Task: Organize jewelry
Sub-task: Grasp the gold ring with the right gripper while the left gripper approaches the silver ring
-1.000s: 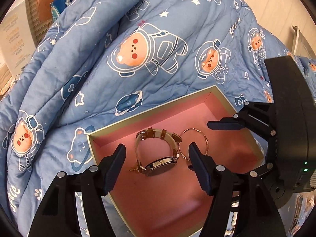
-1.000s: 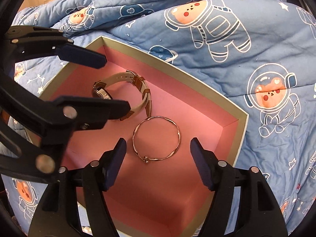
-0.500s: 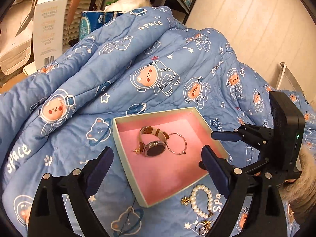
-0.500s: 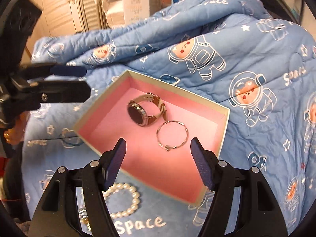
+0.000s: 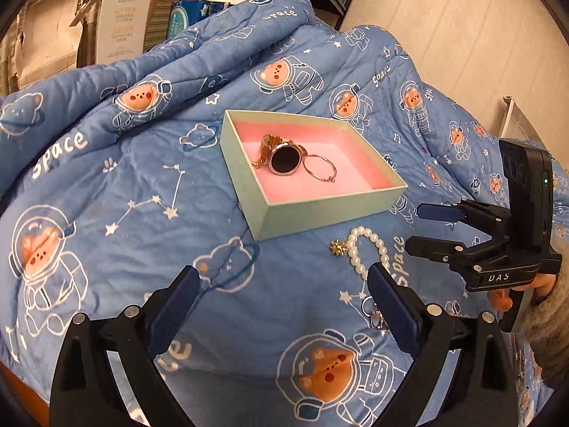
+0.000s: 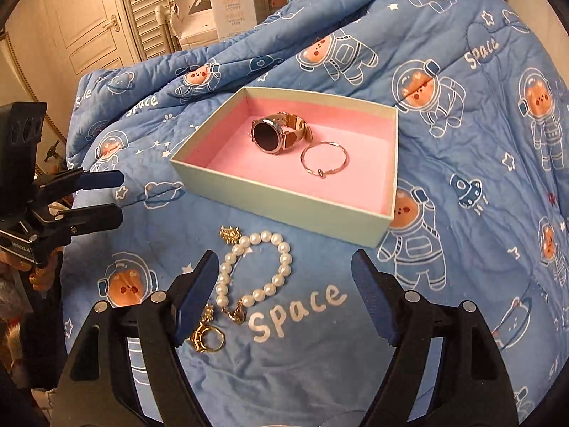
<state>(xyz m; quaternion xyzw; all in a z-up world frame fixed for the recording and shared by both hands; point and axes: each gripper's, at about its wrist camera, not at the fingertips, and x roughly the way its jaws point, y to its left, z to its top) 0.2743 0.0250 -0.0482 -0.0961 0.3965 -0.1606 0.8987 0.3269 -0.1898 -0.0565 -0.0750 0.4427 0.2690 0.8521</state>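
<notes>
- The blue quilt [image 6: 444,213], printed with astronaut bears and the word "Space", fills both views under and ahead of the fingers, and rises in folds beyond the box.
- Only the right wrist view shows a panelled door [image 6: 85,25], louvred shutters and a white carton [image 6: 231,0] behind the quilt; only the left wrist view shows pale floorboards [image 5: 462,28] and a dark shelf frame beyond it.
- The box [image 6: 284,206], pale green outside and pink inside, sits on the quilt ahead of both pairs of fingers, well clear of them.
- In the box lie a watch [image 6: 270,135] with a dark round face and tan strap, and just beside it a thin gold bangle [image 6: 323,160]; the left wrist view shows them touching or nearly so.
- The left gripper [image 5: 281,306] has just been opening and stands wide, nothing between its jaws, only bare quilt.
- The right gripper [image 6: 284,284] has just been opening too; it presses on nothing, though the pearl bracelet [image 6: 256,267] lies on the quilt between its fingers, close to the left one.
- In the left wrist view the pearl bracelet shows just ahead of the right finger [image 5: 387,295], partly hidden by it.
- The right wrist view alone shows plainly a gold ring [image 6: 208,338] beside the left finger's [image 6: 195,295] base, and a small gold charm [image 6: 229,233] at the bracelet's far end.
</notes>
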